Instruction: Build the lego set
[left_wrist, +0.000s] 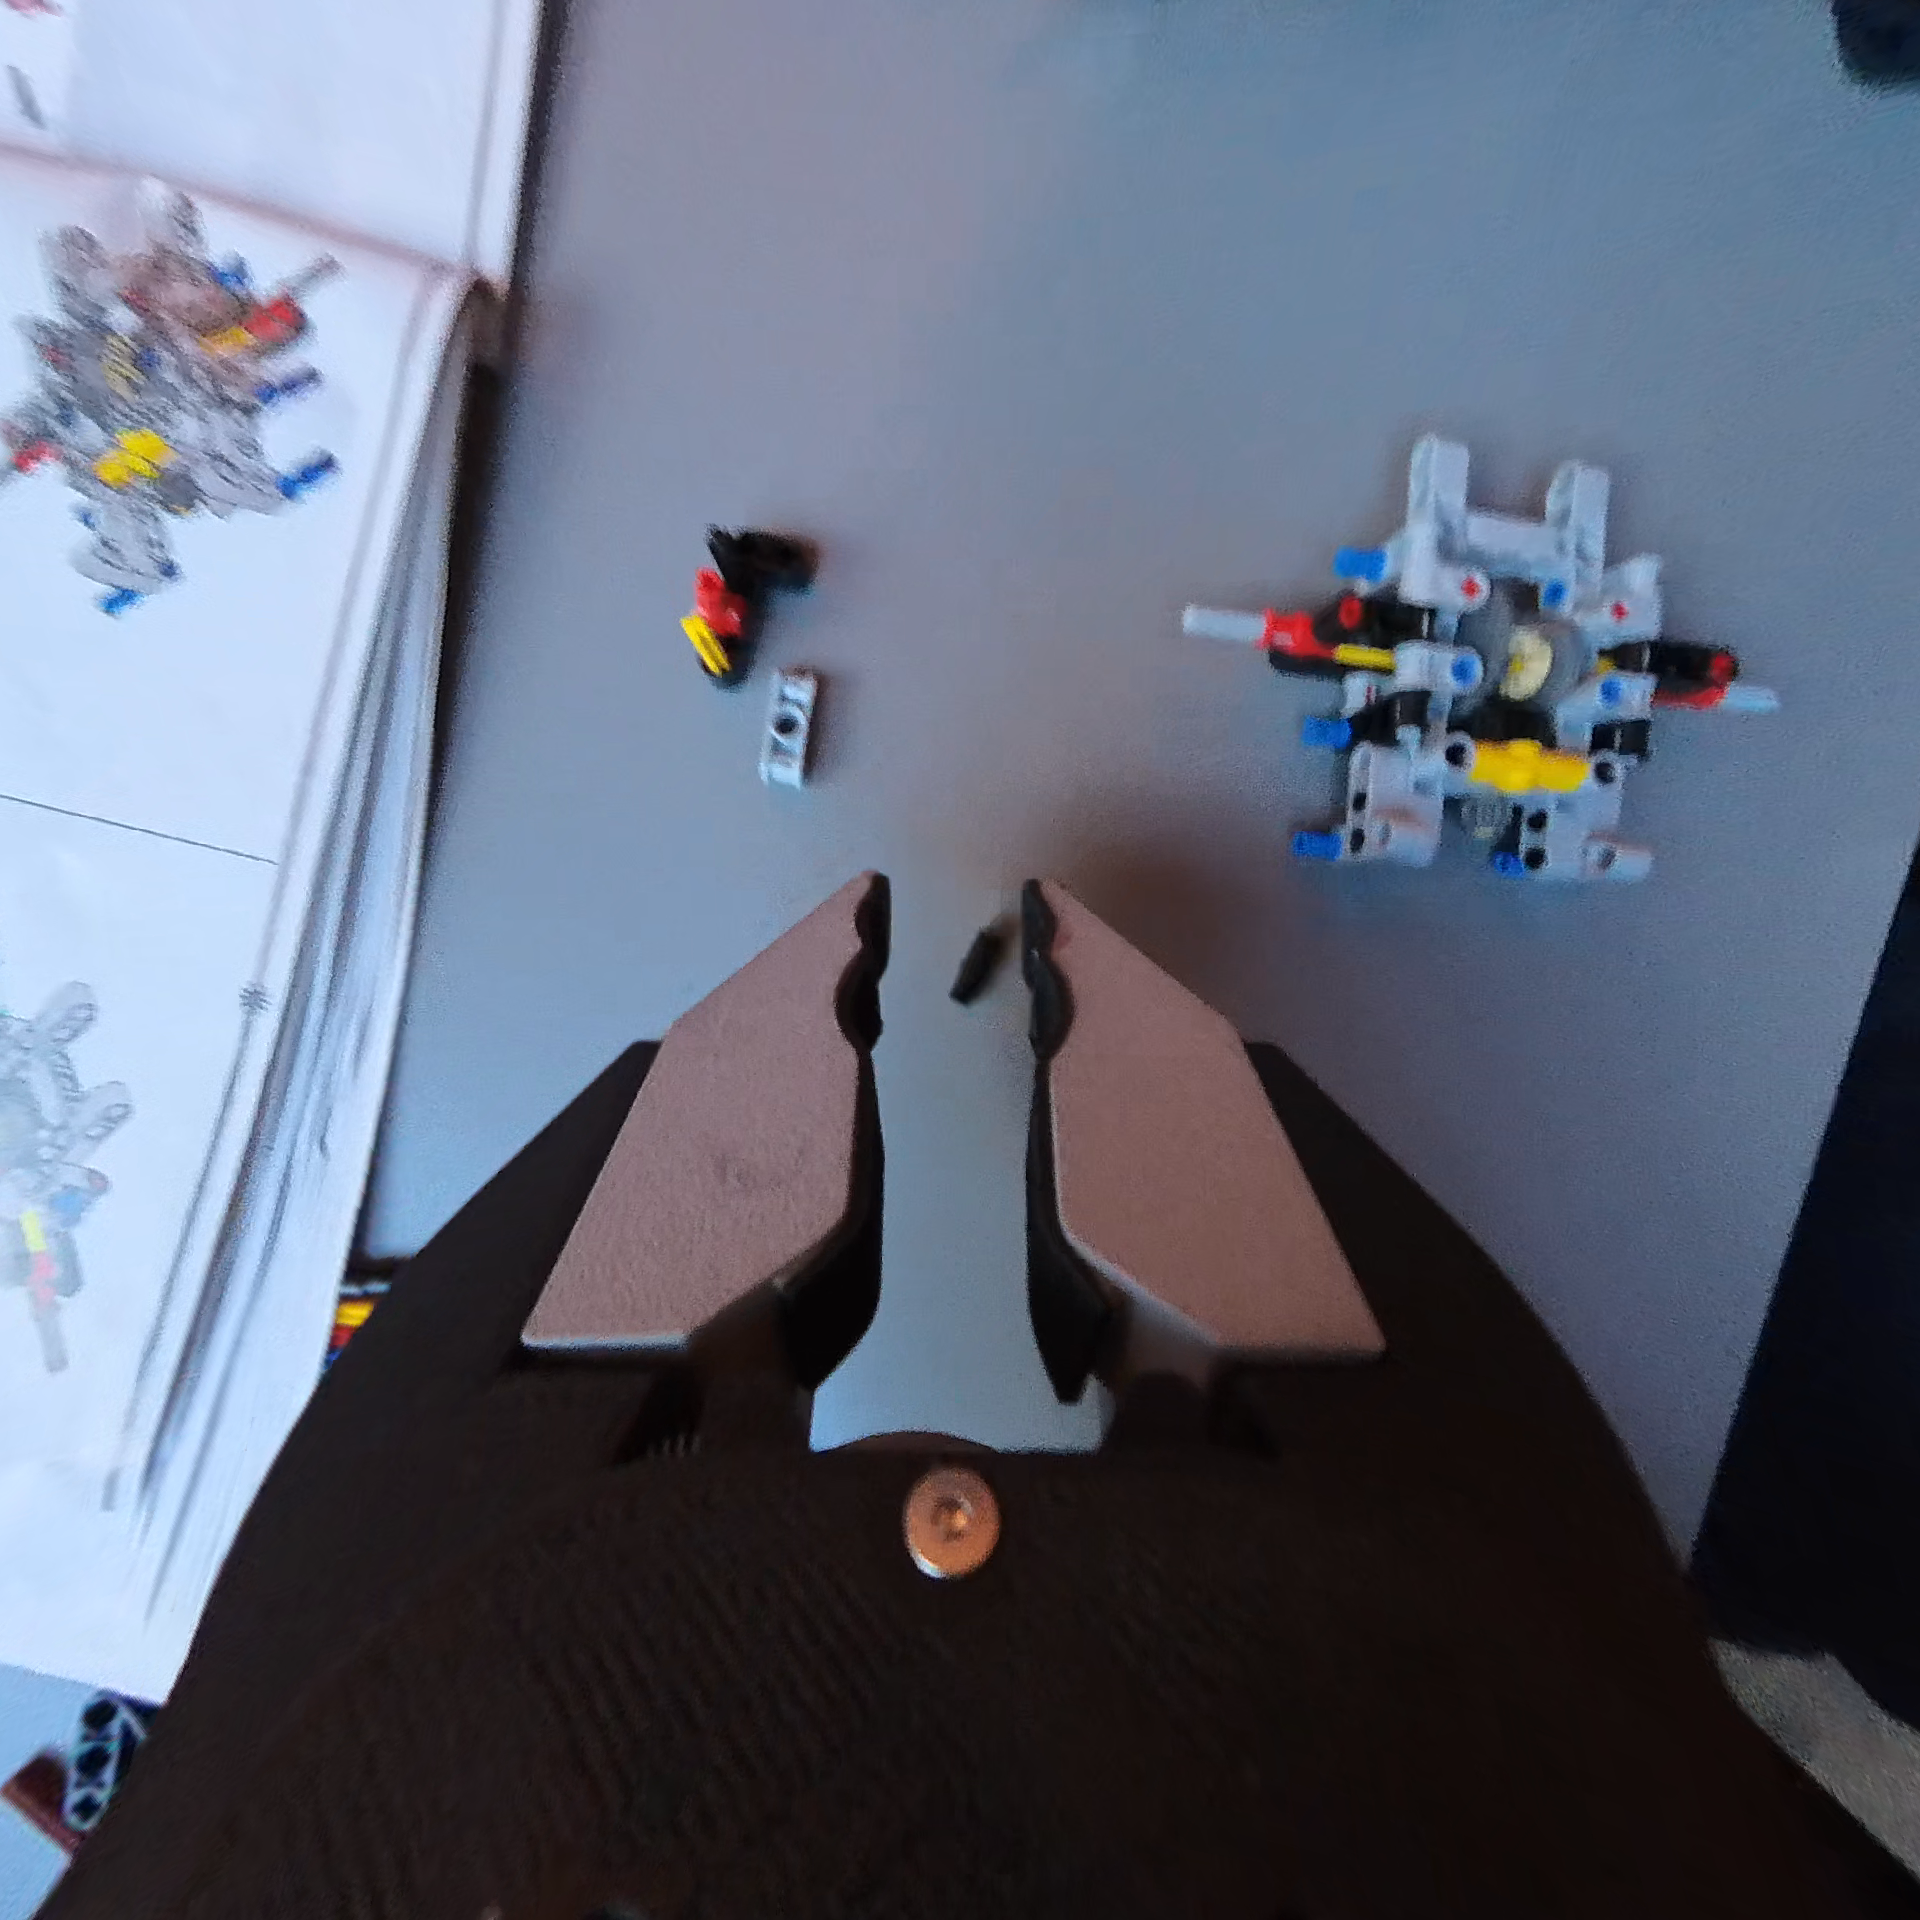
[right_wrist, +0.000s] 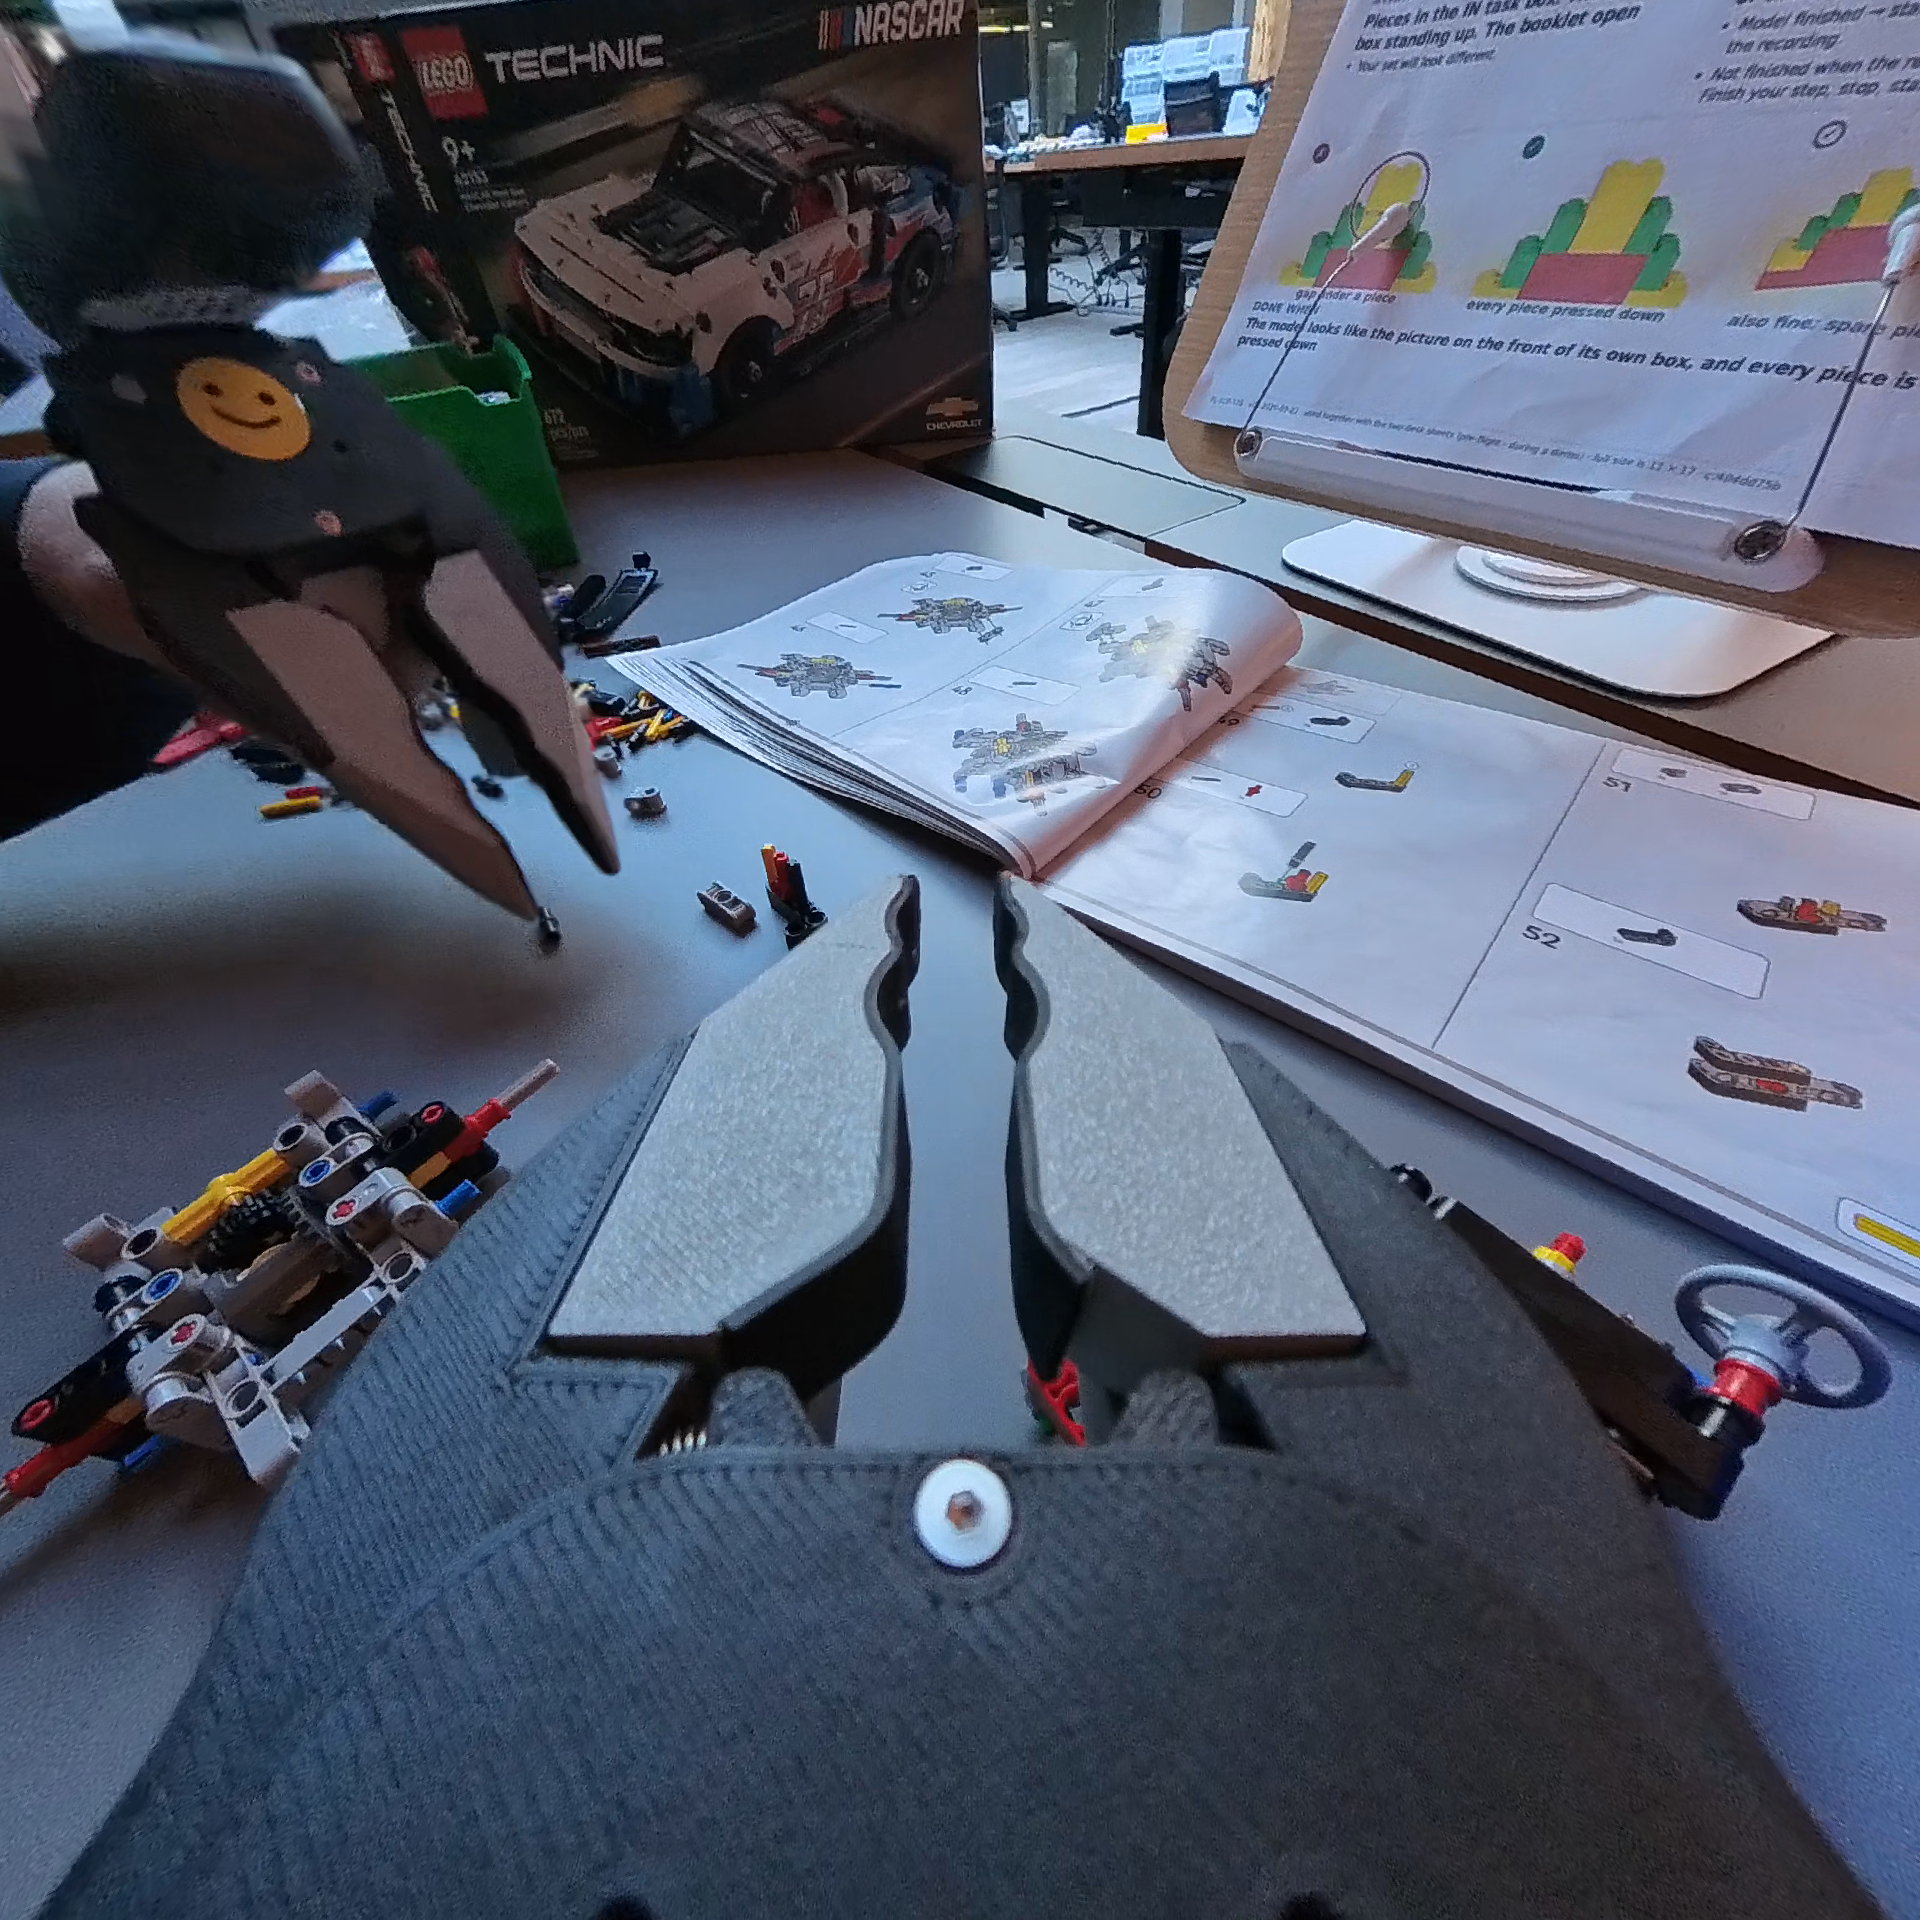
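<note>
left gripper (left_wrist: 956, 894) fingers parted, small black pin (left_wrist: 975, 964) loose between | right gripper (right_wrist: 956, 904) fingers narrowly apart, bare

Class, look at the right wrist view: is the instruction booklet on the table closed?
No. The booklet lies open, its printed pages showing.

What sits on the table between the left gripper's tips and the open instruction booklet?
In the right wrist view: a small grey beam and a black-red-yellow sub-assembly, between the left gripper and the booklet.

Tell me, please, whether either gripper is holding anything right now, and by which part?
Neither. The left gripper is open: a small black pin sits by one finger, clear of the other. The right gripper has only the dark tabletop between its fingers.
</note>
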